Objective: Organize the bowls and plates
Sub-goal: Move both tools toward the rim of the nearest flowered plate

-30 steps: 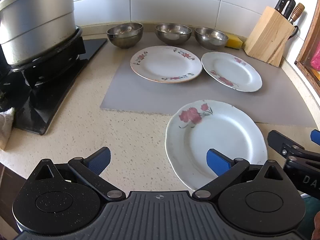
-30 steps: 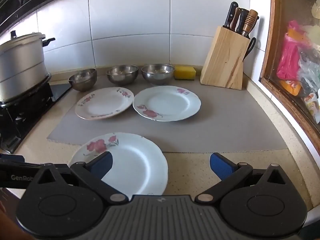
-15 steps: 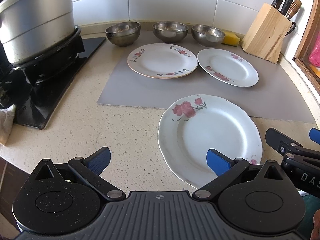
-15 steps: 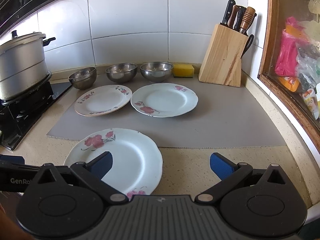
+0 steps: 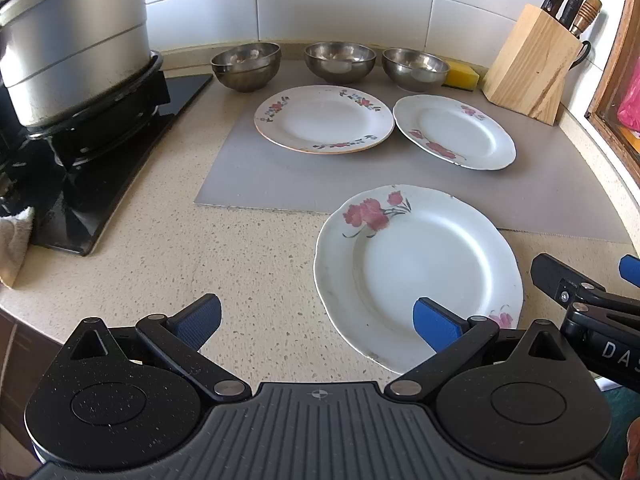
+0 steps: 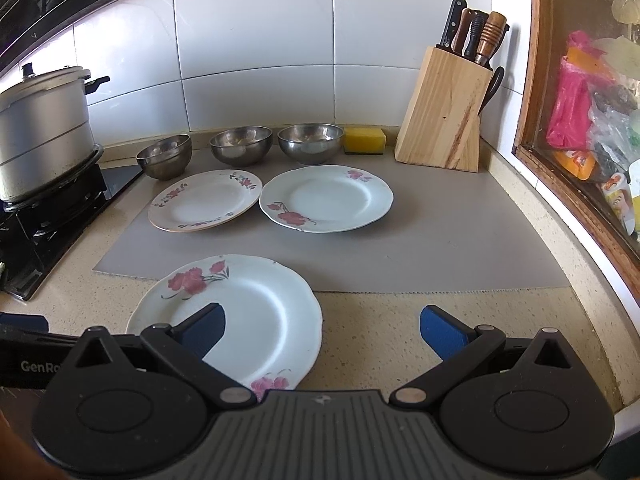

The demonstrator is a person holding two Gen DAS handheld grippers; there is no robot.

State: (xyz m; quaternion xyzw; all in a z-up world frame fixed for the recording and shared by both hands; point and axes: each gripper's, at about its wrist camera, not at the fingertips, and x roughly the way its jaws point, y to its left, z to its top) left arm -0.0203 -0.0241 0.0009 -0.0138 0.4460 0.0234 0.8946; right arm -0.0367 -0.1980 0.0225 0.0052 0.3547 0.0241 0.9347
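A large white plate with red flowers lies nearest, half on the counter, half on the grey mat. Two more flowered plates lie side by side on the mat; they also show in the right wrist view. Three steel bowls stand in a row by the wall. My left gripper is open and empty, its right finger over the near plate's left part. My right gripper is open and empty, its left finger over the same plate.
A big metal pot sits on the black stove at the left. A wooden knife block and a yellow sponge stand at the back right. A window frame borders the right side. The grey mat covers the counter's middle.
Both grippers have drawn back and risen a little, so more of the near plate's front rim shows. No object has moved. Both stay open.
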